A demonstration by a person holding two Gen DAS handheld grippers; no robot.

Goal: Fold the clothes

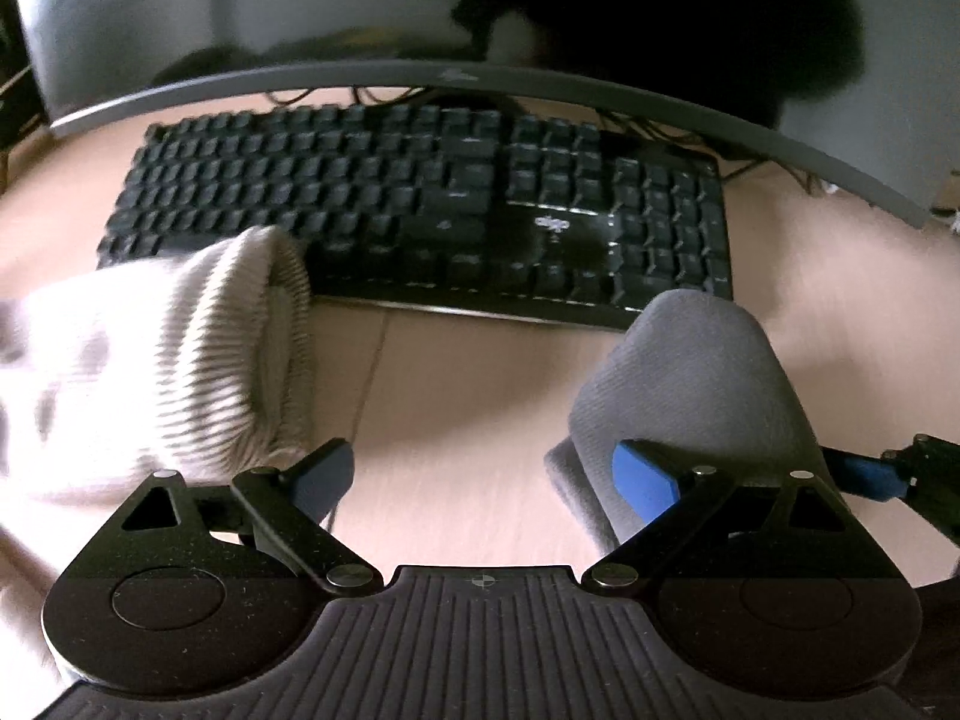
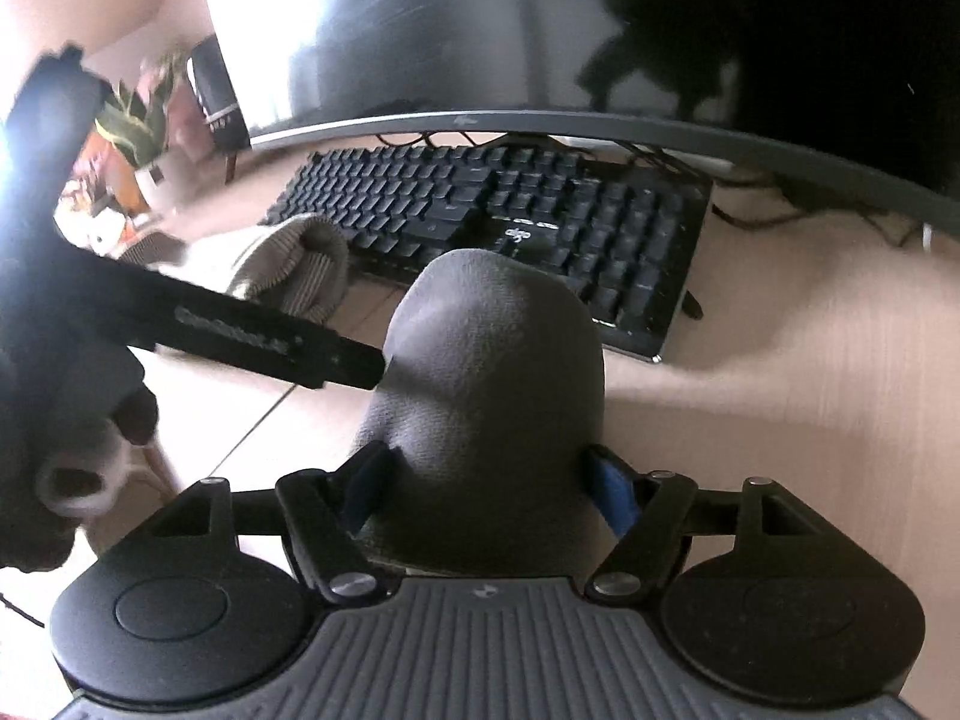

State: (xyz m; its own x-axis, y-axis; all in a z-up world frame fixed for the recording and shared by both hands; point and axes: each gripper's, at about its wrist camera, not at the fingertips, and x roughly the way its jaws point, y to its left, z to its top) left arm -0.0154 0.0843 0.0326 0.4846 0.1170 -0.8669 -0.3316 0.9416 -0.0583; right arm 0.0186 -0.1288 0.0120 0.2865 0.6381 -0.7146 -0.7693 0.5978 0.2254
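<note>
My right claw [image 2: 489,489] pinches the grey sock [image 2: 492,372], whose rounded end points up toward the keyboard [image 2: 510,228]. Its lower end is hidden under my fingers. My left claw [image 1: 483,474] is spread, one finger tucked under the same sock [image 1: 690,384]. The white sock [image 1: 150,372] lies left of the keyboard's front edge, blurred, with bare desk [image 1: 468,420] between.

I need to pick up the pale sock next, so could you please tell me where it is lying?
The white ribbed sock lies on the desk at the left of both views, touching the keyboard's near-left corner, left of the grey sock.
</note>
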